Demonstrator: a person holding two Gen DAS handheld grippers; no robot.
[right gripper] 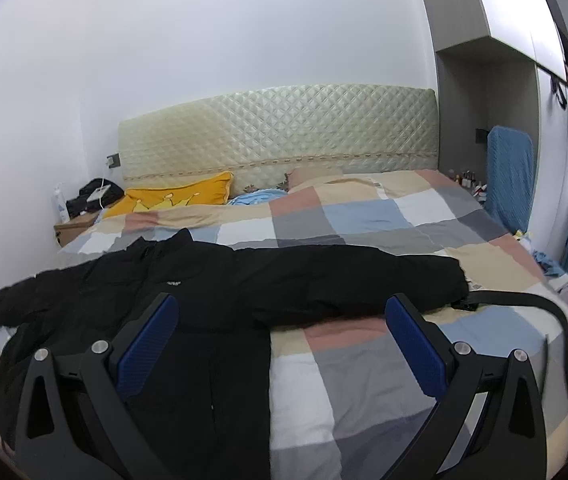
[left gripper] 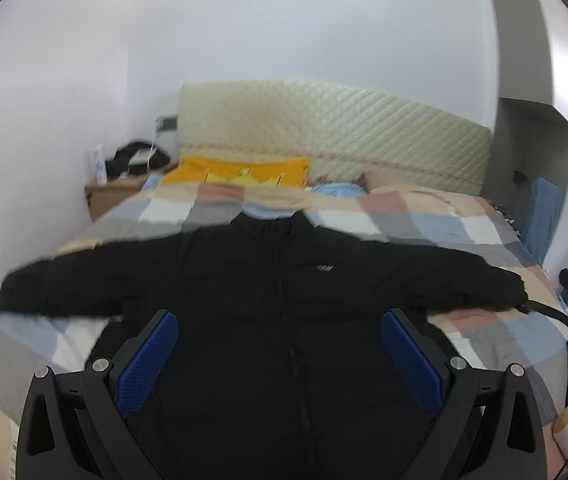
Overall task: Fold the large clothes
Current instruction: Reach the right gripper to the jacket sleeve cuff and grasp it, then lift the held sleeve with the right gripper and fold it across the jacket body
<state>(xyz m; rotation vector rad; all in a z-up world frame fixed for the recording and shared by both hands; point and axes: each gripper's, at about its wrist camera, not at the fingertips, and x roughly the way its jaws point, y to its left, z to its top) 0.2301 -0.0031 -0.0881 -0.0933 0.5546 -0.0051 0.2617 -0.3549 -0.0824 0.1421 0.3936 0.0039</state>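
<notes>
Black jacket (left gripper: 267,280), one, both sleeves spread on checked quilt (right gripper: 364,216) (two grippers (left gripper: 279,356) (right gripper: 281,344) gaping, empty)

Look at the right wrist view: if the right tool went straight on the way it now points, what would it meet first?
Most likely the right sleeve of the black jacket, which lies across the checked quilt just beyond the open right tool. Depth is unclear, so it might touch the quilt below the sleeve first.
</notes>
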